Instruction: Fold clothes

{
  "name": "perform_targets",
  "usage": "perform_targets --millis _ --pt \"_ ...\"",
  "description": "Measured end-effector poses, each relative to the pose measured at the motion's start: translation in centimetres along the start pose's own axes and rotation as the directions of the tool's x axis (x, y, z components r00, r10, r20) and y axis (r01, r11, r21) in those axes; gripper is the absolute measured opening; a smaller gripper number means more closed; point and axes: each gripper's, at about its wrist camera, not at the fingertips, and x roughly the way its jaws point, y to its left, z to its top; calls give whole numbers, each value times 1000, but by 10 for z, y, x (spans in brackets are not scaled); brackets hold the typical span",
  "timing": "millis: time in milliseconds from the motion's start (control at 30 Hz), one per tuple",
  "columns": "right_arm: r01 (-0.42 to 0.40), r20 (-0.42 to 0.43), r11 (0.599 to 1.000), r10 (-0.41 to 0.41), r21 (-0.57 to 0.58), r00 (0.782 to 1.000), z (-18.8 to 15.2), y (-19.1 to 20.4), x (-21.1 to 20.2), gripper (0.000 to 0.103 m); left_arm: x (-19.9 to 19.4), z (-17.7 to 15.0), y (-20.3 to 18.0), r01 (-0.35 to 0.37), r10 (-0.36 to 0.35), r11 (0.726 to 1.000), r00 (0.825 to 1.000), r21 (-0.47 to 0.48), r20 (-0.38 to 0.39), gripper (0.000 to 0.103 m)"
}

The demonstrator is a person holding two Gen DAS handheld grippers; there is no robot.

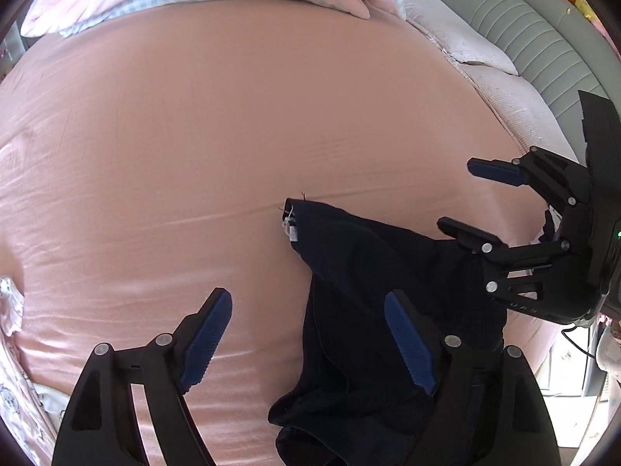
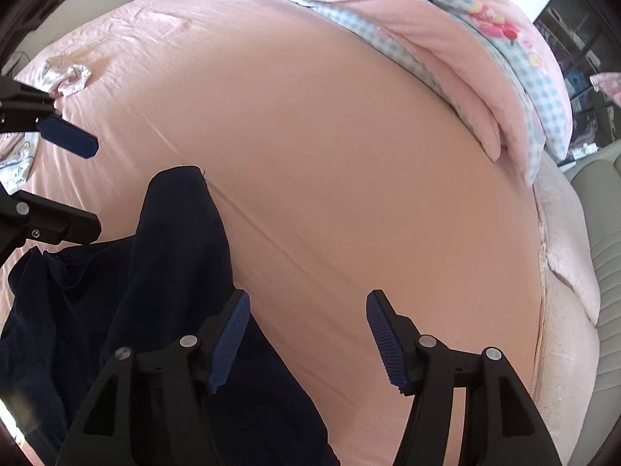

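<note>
Currently I am holding both tongs released over the pink sheet (image 1: 194,136). Left tongs (image 1: 310,341) and right tongs (image 2: 306,341) are gaping, grasping nothing; the dark garment (image 1: 368,310) is lying crumpled between them.

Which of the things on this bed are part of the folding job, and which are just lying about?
Part of the job:
- dark navy garment, crumpled on the pink sheet
- left tongs, open
- right tongs, open

Just lying about:
- pink quilt with blue check trim
- small patterned cloth
- pillow
- padded headboard
</note>
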Motion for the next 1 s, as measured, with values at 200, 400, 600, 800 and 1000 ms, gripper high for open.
perform_targets --millis 200,400,600,800,1000 --pt "-59 -51 990 66 131 996 -13 -27 7 63 8 -10 11 7 -8 1000 1000 -24 -30 81" --pt "-93 -80 964 117 247 990 -39 -42 7 63 18 -21 5 -10 9 1000 998 -10 -62 81" --pt "-52 -127 970 84 237 988 -58 -41 11 63 25 -29 1 -14 15 1000 995 8 -98 81" --pt "-94 -154 937 154 338 976 -72 -53 13 63 30 -35 3 4 -4 1000 993 1 -120 81" --pt "-112 -157 911 188 398 970 -86 -60 15 63 27 -34 11 1 -6 999 996 -53 -87 81"
